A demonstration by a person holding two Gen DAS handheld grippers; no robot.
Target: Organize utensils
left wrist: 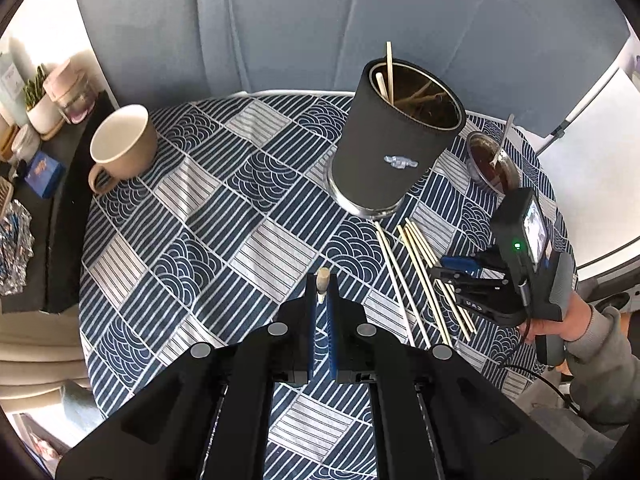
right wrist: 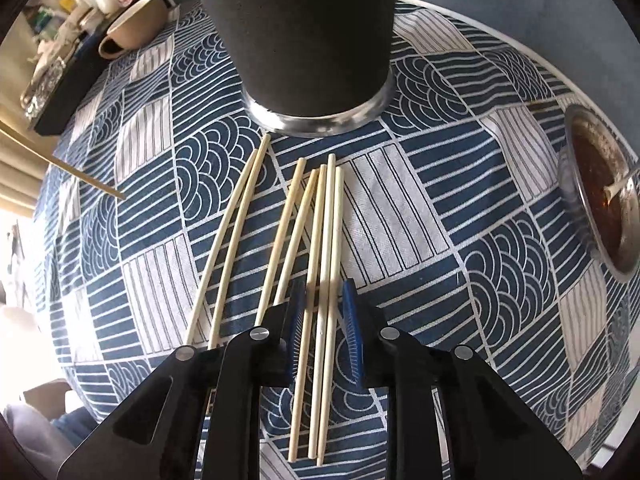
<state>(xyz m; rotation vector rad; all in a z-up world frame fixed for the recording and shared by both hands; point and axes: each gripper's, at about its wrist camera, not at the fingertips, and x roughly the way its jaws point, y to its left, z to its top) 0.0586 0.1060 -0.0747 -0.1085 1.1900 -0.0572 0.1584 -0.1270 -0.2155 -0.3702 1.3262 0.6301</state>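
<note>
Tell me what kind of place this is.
Probably a home dining corner: a round table under a patterned tablecloth, a mug, a black holder with chopsticks lying beside it, and a cluttered side shelf with a potted plant.

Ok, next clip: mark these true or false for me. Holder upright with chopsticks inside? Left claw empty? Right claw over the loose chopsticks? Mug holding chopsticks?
1. The black holder stands upright with chopsticks inside: true.
2. The left claw is empty: false. It is shut on a chopstick.
3. The right claw straddles some of the loose chopsticks lying on the tablecloth: true.
4. The beige mug holds chopsticks: false. None show in it.
</note>
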